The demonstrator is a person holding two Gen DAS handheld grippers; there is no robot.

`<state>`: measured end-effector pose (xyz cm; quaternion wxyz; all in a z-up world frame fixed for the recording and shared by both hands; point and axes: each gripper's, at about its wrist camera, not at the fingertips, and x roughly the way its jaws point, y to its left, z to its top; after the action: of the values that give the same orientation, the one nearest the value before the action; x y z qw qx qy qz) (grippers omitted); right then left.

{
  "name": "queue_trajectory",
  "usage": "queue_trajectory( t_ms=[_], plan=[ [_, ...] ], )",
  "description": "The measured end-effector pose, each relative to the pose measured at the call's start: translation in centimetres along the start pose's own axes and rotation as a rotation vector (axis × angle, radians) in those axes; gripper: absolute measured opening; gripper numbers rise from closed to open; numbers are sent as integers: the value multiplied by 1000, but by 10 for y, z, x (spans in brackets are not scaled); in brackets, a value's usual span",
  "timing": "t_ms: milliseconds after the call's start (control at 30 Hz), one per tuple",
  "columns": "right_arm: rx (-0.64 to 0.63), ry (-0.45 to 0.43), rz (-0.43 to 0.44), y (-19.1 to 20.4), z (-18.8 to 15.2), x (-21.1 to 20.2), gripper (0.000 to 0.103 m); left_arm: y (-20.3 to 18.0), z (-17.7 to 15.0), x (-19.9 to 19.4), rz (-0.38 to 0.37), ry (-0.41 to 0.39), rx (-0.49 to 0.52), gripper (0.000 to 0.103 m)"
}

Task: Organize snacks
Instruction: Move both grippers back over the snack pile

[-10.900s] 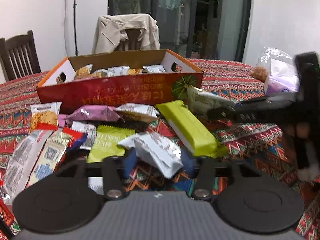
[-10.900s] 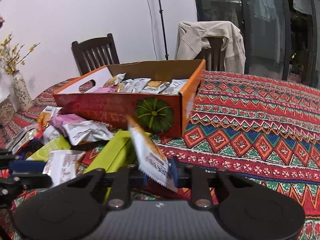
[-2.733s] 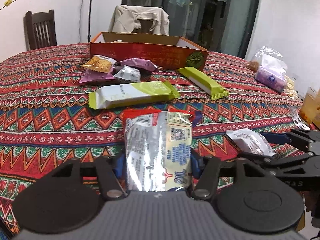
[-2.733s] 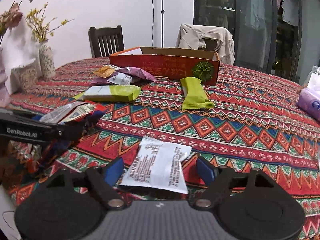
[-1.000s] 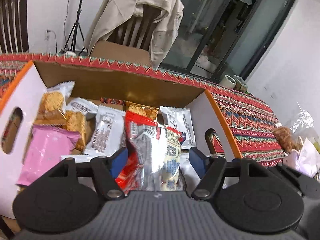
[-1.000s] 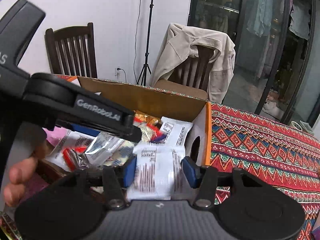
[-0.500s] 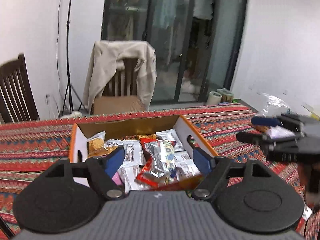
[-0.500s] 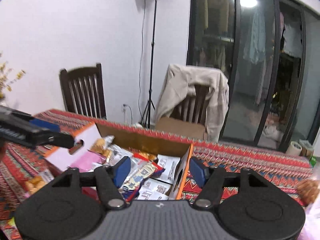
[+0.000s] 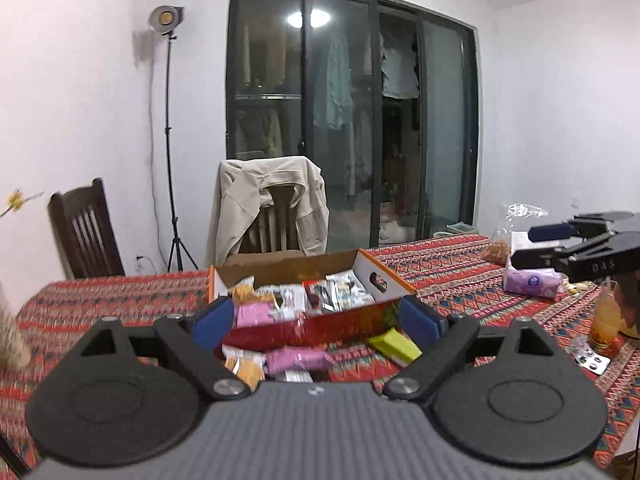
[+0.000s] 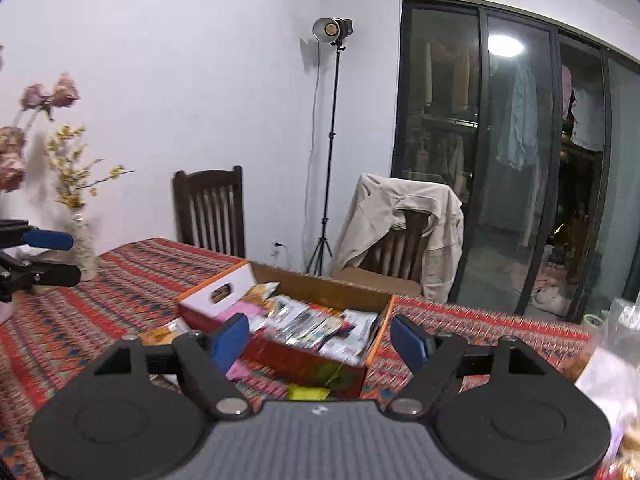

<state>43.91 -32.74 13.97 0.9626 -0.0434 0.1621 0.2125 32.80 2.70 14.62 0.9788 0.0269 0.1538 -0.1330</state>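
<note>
**Grippers empty above snack box**

Table (image 9: 460, 280) under a red zigzag-patterned cloth carries everything. Open cardboard box with red front, orange edges and white end panels (image 9: 366, 276) sits mid-table, filled with wrapped snacks: pink packet (image 9: 256, 314), silvery and white packets (image 10: 340, 330) lying flat and overlapping inside.

In front of the box, on the cloth: pink wrapped snack (image 9: 298, 360), yellow-green bar (image 9: 394, 344), orange cracker packet (image 9: 246, 368), all outside the box and close to its front wall.

Left gripper (image 9: 316, 320), black with blue pads: jaws have just been opening, now spread wide, nothing between them; box seen beyond the gap. Right gripper (image 10: 320, 338): same build, jaws also just opening, wide apart, nothing held.

Beige jacket (image 9: 272, 200) draped over a wooden chair behind the table. Purple tissue pack (image 9: 530, 282) at the table's right side. Frames slightly blurred.
</note>
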Motion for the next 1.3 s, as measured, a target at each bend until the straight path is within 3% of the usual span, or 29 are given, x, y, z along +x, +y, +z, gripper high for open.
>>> queue_trajectory(
  t_ms=[200, 400, 600, 833, 1067, 1233, 1300],
  plan=[
    [-16, -4, 31, 32, -40, -51, 82, -21, -42, -45, 66, -7, 25, 95],
    [-34, 9, 55, 71, -87, -85, 84, -23, -90, -64, 61, 69, -92, 98],
    [60, 116, 70, 80, -140, -79, 85, -13, -126, -60, 106, 200, -134, 98],
    [89, 148, 47, 79, -156, -72, 85, -6, -125, -56, 101, 193, -145, 98],
    [97, 167, 61, 81, -151, -49, 85, 15, -112, -13, 97, 191, -129, 98],
    [95, 182, 71, 80, -140, -20, 84, 45, -86, 56, 89, 177, -74, 97],
    [84, 181, 79, 80, -133, -6, 84, 56, -79, 90, 97, 196, -64, 92]
  ],
)
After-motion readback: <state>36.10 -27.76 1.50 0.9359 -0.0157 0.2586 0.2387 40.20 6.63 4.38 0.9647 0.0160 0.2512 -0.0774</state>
